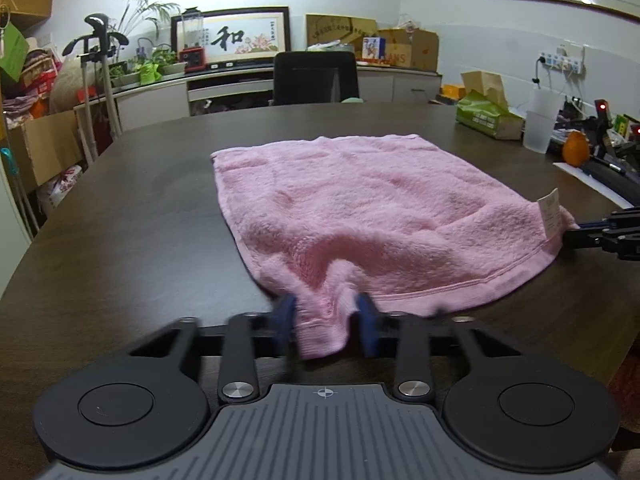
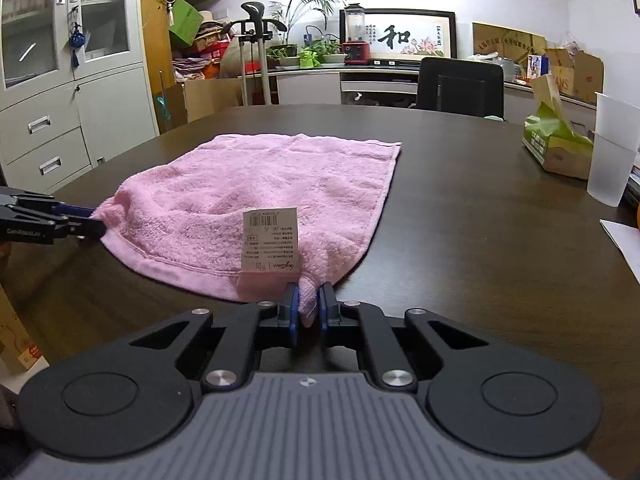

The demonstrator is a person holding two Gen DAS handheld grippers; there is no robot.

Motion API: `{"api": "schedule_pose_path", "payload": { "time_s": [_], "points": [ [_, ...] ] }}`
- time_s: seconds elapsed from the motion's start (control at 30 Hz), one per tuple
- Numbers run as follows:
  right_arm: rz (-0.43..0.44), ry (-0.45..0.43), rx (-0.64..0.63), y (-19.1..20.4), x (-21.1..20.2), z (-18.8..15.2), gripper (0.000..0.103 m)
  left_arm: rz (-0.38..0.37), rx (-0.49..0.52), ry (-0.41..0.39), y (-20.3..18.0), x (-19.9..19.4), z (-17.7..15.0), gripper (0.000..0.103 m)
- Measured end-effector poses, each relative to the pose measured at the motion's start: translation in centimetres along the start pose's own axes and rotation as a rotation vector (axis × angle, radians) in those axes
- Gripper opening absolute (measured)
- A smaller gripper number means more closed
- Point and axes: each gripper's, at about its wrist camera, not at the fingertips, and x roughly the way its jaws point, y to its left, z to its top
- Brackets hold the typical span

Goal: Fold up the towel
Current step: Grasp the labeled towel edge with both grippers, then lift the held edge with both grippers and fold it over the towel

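Note:
A pink towel (image 1: 360, 204) lies spread on the dark table (image 1: 120, 220); it also shows in the right wrist view (image 2: 256, 192). My left gripper (image 1: 326, 312) has the towel's near left corner between its blue fingers, which stand apart with a gap around the cloth. My right gripper (image 2: 309, 300) is shut on the near right corner, next to a white paper label (image 2: 270, 240). Each gripper shows at the edge of the other's view: the right one in the left wrist view (image 1: 600, 236), the left one in the right wrist view (image 2: 60, 224).
A green tissue box (image 1: 488, 116) and a frosted plastic cup (image 1: 540, 124) stand on the table's right side, with an orange (image 1: 575, 152) and black gear beyond. A black chair (image 1: 316, 78) is behind the far edge. White paper (image 2: 624, 240) lies at right.

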Motion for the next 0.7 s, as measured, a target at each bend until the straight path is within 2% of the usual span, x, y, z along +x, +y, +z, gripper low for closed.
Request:
{"api": "schedule_pose_path", "payload": {
  "time_s": [0.03, 0.23, 0.43, 0.7],
  "points": [
    [0.002, 0.000, 0.000, 0.0, 0.0, 0.0, 0.010, 0.003, 0.007, -0.002, -0.2, 0.0, 0.0, 0.021],
    [0.006, -0.028, 0.020, -0.3, -0.4, 0.1, 0.010, 0.007, -0.006, -0.002, -0.4, -0.2, 0.0, 0.014],
    [0.015, -0.075, 0.042, 0.0, -1.0, 0.3, 0.010, 0.046, 0.016, -0.035, -0.9, -1.1, 0.4, 0.012],
    [0.035, -0.194, 0.099, -0.3, -3.2, 1.4, 0.010, 0.024, -0.030, -0.097, -0.2, -3.2, 1.9, 0.012]
  ]
}}
